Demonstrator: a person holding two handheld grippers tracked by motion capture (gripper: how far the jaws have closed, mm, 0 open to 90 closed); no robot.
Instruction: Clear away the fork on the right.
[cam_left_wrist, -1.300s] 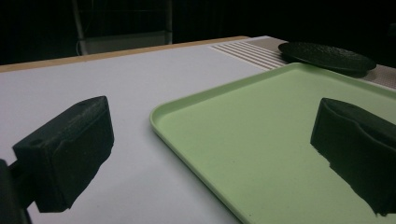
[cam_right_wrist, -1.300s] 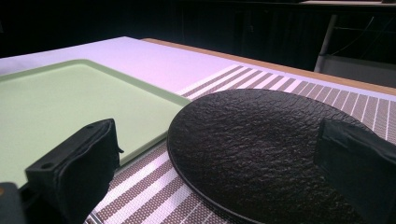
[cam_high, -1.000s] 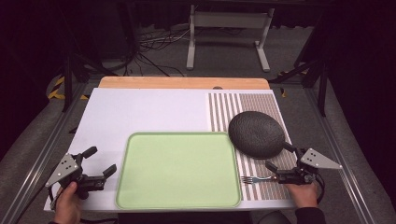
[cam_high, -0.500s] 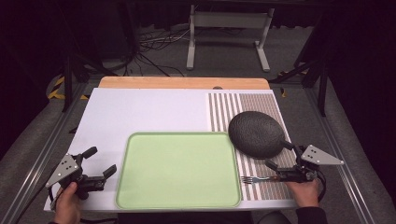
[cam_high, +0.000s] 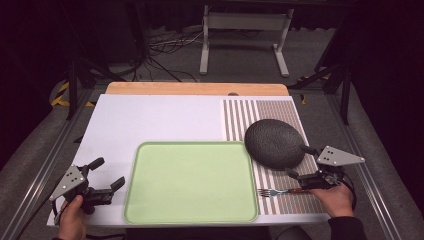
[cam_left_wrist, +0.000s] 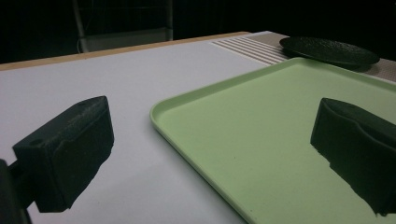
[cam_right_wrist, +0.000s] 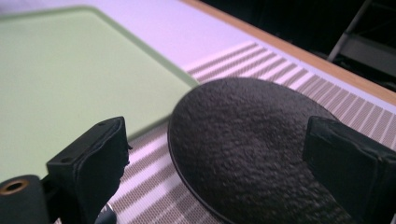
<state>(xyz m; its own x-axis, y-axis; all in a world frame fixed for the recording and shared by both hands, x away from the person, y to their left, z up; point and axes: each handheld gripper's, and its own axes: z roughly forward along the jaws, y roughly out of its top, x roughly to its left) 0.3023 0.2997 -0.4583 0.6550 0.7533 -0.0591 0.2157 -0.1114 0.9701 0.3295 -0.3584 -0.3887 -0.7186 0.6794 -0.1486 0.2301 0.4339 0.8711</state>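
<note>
Right hand-held gripper (cam_high: 296, 173) had lifted off the striped mat compared with a second back, now hovering at the near rim of the dark plate (cam_high: 274, 143); its jaws stood wide and had just been closing a little, nothing pinched between them; in the right gripper view the plate (cam_right_wrist: 252, 154) sat framed between the two jaws, untouched; fork (cam_high: 276, 192) lay on the mat below the gripper, same spot as before, not held; left hand-held gripper (cam_high: 107, 175) stayed put at the left of the green tray (cam_high: 190, 182), jaws open and empty; tray bare on the surface (cam_high: 150, 120); likely the plate was the next pick, grasp not yet made.
</note>
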